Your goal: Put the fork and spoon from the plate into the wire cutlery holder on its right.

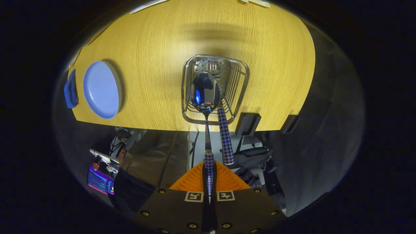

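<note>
I held the spoon (205,92) by its handle in my closed hand-held gripper (209,182), bowl-down over the holder (242,70), ready to lower beside the fork (225,136) already standing inside.

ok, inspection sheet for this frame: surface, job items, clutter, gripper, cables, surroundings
Surface: wooden table, bare around the items.
Job's things: spoon held bowl-first over the wire cutlery holder; checked-handled fork stands in it; blue plate empty.
Clutter: blue cloth beside the plate.
Gripper: gripper shut on the spoon's handle.
Cables: some below the table edge, unclear.
Surroundings: lit screen and a dark sleeve below the table.
</note>
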### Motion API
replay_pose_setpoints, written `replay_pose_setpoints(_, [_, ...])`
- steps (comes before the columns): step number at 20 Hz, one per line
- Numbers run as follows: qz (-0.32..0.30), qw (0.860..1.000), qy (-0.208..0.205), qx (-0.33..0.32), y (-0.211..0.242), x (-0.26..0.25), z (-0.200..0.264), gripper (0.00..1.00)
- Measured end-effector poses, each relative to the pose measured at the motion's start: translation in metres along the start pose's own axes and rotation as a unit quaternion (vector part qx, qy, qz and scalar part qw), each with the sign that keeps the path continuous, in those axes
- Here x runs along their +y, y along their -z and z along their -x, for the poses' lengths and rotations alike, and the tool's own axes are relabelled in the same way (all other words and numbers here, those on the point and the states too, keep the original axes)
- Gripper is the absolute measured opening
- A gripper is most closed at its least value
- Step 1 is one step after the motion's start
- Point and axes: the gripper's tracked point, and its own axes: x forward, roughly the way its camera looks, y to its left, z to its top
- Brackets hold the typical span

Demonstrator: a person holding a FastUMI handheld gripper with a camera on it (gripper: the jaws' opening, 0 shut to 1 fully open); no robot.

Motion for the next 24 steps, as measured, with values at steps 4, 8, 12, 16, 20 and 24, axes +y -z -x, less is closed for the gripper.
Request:
replay_pose_setpoints(4, [0.0, 1.0, 0.002, 0.026, -0.012, 0.005, 0.0, 0.01])
replay_pose_setpoints(8, [-0.004, 0.999, -0.003, 0.047, -0.026, 0.007, -0.003, 0.01])
replay_pose_setpoints(12, [-0.008, 0.998, -0.002, 0.06, -0.039, 0.007, -0.005, 0.03])
replay_pose_setpoints(16, [-0.006, 0.998, 0.001, 0.066, -0.054, 0.006, -0.004, 0.03])
replay_pose_setpoints(20, [0.0, 0.998, 0.007, 0.069, -0.063, 0.006, -0.001, 0.03])
replay_pose_setpoints(24, [0.009, 0.997, 0.008, 0.072, -0.067, 0.007, -0.002, 0.09])
